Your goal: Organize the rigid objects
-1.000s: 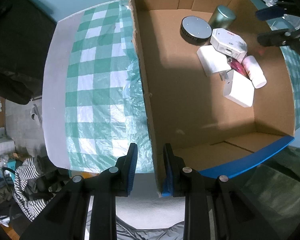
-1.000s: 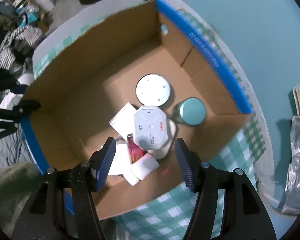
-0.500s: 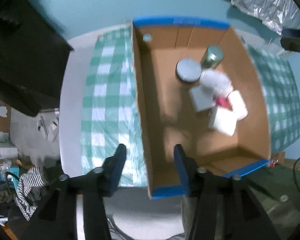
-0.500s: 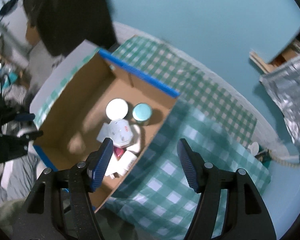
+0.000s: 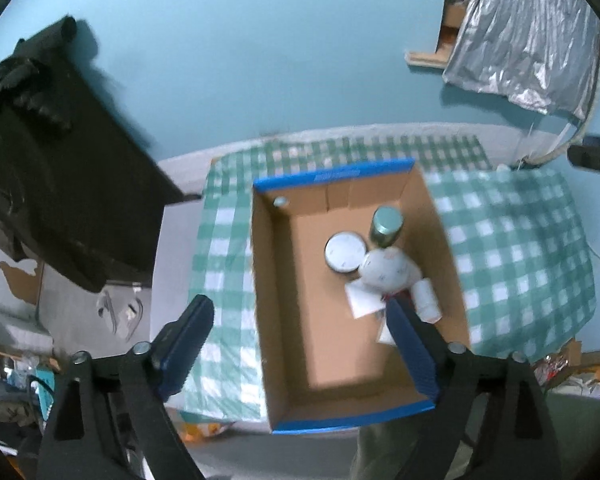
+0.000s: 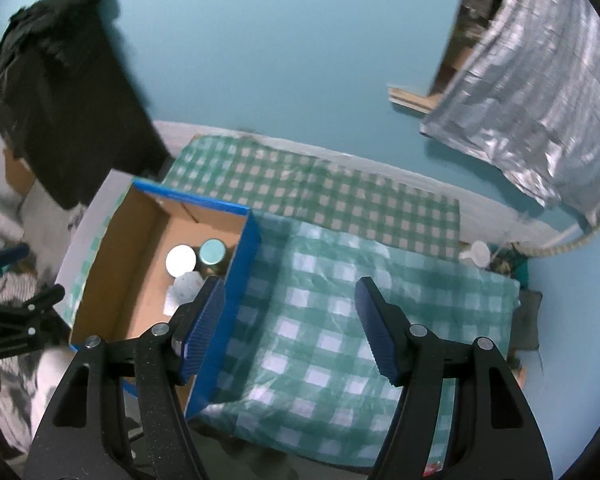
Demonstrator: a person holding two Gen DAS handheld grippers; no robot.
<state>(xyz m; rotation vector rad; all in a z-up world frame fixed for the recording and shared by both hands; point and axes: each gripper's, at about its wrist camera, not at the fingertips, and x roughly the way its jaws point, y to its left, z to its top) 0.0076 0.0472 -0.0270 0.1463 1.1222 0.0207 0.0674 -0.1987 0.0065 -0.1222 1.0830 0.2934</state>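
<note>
A cardboard box with blue edges sits on a green checked cloth. Inside lie a round white-topped tin, a green can, a white octagonal device, a white bottle and white flat pieces. My left gripper is open and empty, high above the box. My right gripper is open and empty, high above the cloth to the right of the box. The tin and can show in the right wrist view.
A black cloth-covered object stands at the left. A silver foil sheet hangs at the upper right on the teal wall. A white cup and clutter sit past the cloth's right end. Clothes lie at the lower left.
Both grippers have risen far above the table and pulled back. The left gripper has let go of the box wall and opened wide. The right has swung right over the cloth.
</note>
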